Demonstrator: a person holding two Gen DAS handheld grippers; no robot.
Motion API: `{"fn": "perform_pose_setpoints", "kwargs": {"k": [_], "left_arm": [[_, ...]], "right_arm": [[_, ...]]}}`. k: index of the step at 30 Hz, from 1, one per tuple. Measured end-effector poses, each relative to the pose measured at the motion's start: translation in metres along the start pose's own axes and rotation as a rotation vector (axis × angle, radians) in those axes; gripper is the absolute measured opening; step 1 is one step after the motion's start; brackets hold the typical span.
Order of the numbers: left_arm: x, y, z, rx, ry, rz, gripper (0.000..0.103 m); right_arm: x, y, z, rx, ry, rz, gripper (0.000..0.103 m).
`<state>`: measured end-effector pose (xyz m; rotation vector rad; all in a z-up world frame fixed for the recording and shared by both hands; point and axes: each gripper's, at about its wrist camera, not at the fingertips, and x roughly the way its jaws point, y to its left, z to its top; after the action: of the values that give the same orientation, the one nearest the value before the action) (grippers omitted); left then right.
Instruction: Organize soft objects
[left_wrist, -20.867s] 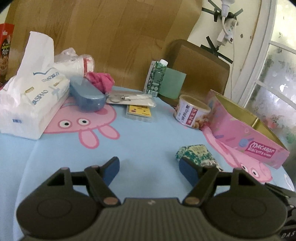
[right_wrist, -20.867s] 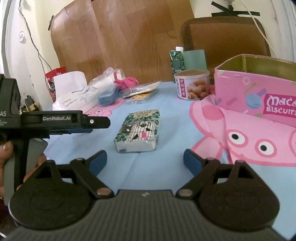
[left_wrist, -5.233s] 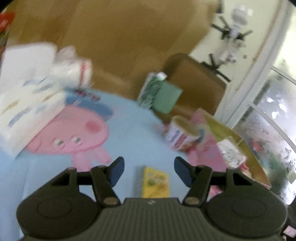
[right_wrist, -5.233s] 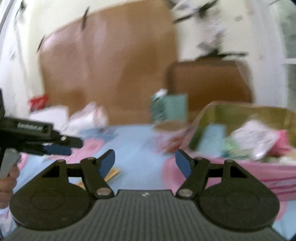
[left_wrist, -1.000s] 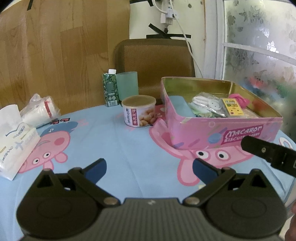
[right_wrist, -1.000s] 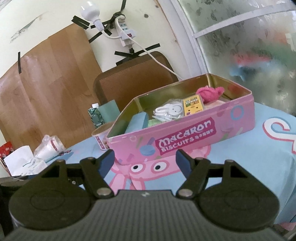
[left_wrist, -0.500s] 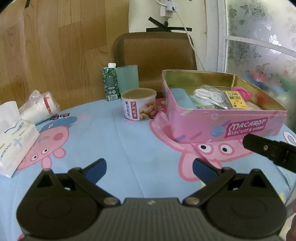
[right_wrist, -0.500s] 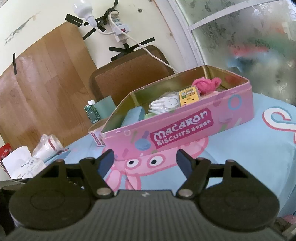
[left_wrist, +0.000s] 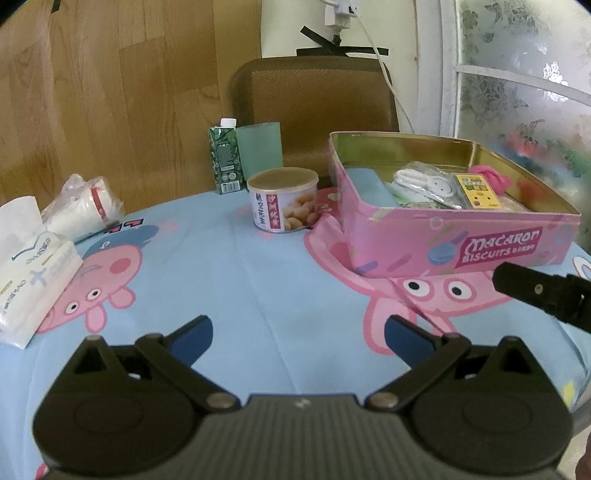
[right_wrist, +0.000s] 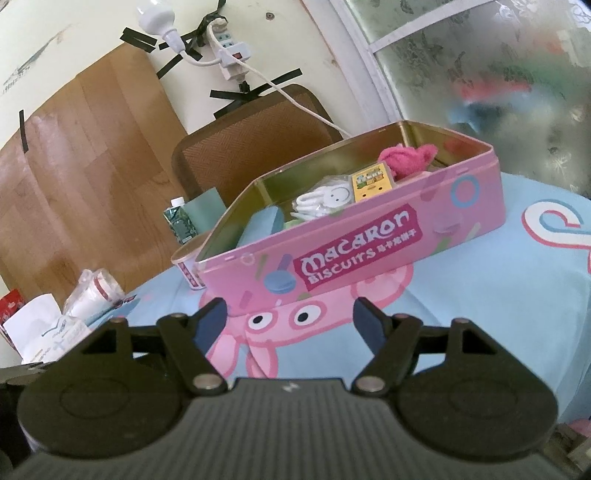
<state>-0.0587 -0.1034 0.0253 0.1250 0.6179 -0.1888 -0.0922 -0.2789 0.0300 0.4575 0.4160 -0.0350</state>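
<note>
Ahead of my right gripper (right_wrist: 290, 323) and off to the right of my left gripper (left_wrist: 297, 338) sits the pink biscuit tin (left_wrist: 458, 242), lid off, its gold inside showing. In it lie a pale blue case (left_wrist: 365, 186) at the end nearest the nut can, a white packet with a smiley face (left_wrist: 424, 181) near the middle, a yellow card pack (left_wrist: 474, 188) just beside that, and a pink knitted bundle (left_wrist: 493, 177) at the far corner. Something green shows under the white packet, but I cannot tell what it is.

A round nut can (left_wrist: 282, 203) stands just left of the tin. Behind it are a green drink carton (left_wrist: 225, 160) and a pale green cup (left_wrist: 260, 149), touching or nearly so. Far to my left gripper's left lie a tissue pack (left_wrist: 31, 266) and a bagged stack of paper cups (left_wrist: 83, 208).

Everything rests on a light blue tablecloth (left_wrist: 229, 280) printed with pink pigs. A brown chair (left_wrist: 314, 99) stands beyond the table, with wood panelling to its left, a power strip (right_wrist: 231, 55) taped to the wall, and frosted glass on the right.

Both my grippers hang over the cloth with their blue-padded fingers spread wide, holding and touching nothing. My right gripper's dark body enters the left view at the right edge, near the tin's front wall.
</note>
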Motion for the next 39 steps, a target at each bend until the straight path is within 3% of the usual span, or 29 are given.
{"fn": "perform_pose_setpoints", "kwargs": {"k": [39], "left_arm": [[0.0008,-0.0025,0.0018,0.072,-0.009,0.020,0.103]], "right_arm": [[0.0034,0.0038,0.0013,0.011,-0.007,-0.024,0.078]]}}
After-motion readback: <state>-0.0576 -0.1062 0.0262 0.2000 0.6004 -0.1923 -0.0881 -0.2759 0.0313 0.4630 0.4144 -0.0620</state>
